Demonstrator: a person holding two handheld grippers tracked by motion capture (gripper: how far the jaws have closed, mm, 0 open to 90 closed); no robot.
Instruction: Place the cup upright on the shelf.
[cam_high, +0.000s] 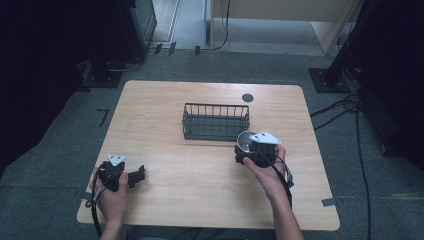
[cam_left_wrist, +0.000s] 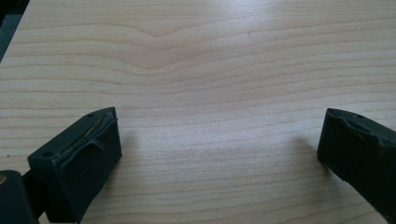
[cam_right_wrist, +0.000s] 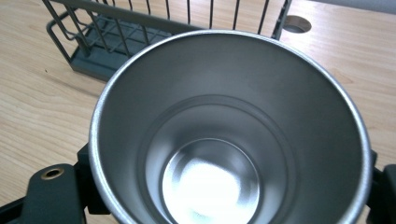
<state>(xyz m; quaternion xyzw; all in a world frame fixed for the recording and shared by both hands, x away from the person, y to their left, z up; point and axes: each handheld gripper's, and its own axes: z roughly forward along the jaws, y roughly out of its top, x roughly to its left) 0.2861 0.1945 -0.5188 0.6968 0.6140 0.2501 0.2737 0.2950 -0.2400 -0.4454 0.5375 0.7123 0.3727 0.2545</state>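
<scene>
Steel cup (cam_right_wrist: 229, 135) sits clamped in the right gripper (cam_high: 256, 150), its open mouth turned back toward that gripper's camera, so the polished inside and round bottom are in plain sight. Its long axis runs roughly along the jaws, from the gripper toward the far edge of the tabletop (cam_high: 165, 100), with the rim (cam_high: 245, 140) just short of the wire basket's near side. The jaws press the cup from either side, their black bodies showing at the lower corners of the right gripper view. The wire basket (cam_high: 216, 121) stands near the middle of the tabletop, a little toward the far edge, with a small dark round hole (cam_high: 247, 97) beyond it. The left gripper (cam_high: 131, 176) rests near the tabletop's near left corner, jaws spread wide apart over bare wood with nothing between them.
</scene>
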